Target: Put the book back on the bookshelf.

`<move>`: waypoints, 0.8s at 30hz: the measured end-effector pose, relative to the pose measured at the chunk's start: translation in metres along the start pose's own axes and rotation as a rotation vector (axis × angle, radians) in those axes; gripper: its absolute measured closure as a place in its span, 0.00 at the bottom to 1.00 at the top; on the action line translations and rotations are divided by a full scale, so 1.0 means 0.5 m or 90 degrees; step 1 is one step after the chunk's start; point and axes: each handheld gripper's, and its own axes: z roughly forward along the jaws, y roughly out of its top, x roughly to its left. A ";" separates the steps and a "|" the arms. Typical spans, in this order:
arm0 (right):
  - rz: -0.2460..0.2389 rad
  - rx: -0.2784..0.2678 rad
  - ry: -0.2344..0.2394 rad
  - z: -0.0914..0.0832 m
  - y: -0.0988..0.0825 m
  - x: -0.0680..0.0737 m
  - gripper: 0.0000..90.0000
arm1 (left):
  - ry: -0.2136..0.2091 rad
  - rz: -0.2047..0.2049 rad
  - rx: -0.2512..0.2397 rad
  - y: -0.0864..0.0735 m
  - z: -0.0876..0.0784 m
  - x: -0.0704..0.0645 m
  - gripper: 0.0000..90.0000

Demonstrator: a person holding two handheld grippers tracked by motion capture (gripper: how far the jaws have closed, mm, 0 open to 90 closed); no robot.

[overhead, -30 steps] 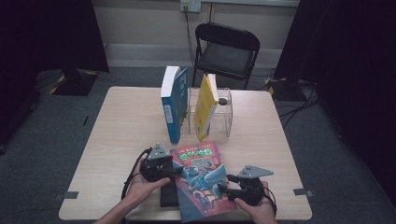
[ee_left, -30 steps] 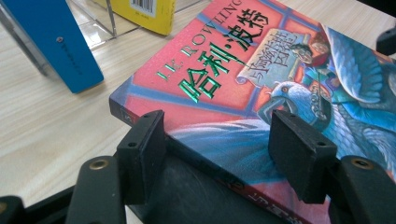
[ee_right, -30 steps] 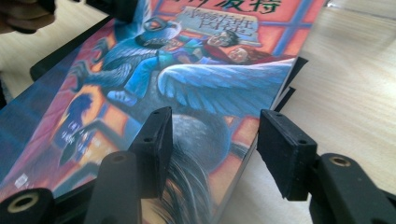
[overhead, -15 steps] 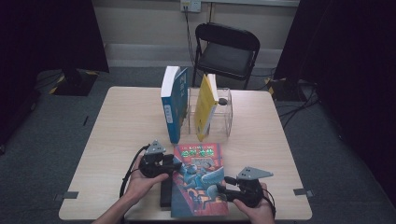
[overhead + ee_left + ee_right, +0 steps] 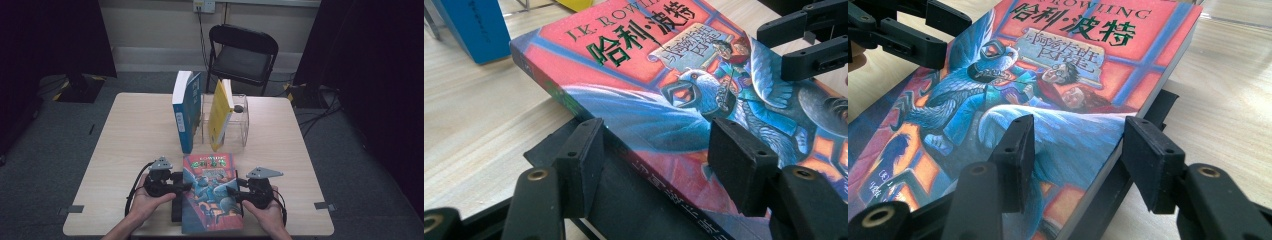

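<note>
The red paperback (image 5: pixel 212 192) lies flat at the near edge of the surface (image 5: pixel 125 135), resting on a black slab (image 5: pixel 176 212) that peeks out along its left side. It sits well short of the upright blue book (image 5: pixel 186 107) and the yellow book (image 5: pixel 220 114), which leans in the clear bookstand (image 5: pixel 243 122) farther back. The left gripper (image 5: pixel 184 186) straddles the spine edge and the right gripper (image 5: pixel 234 192) straddles the page edge. Both sets of jaws have just been opening: the book's edges sit between them, but the pads stand off the cover, so neither has a hold yet. To lift the book well, I would push each lower jaw fully under the paperback alone, above the black slab, so that the slab stays behind. Both sides should then close at about the same distance along the book, so it rises level. A deep, firm bite on the spine side matters most, because the loose pages on the right could fan or slip. Raise the book slowly and keep it clear of the standing books.
</note>
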 end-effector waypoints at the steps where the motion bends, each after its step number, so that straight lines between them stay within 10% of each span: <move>1: 0.001 -0.002 0.001 0.000 -0.001 0.000 0.53 | 0.000 -0.003 0.000 0.000 0.000 0.000 0.45; 24: 0.121 -0.042 0.010 0.043 0.022 -0.053 0.59 | 0.032 0.003 -0.010 -0.001 -0.005 0.000 0.43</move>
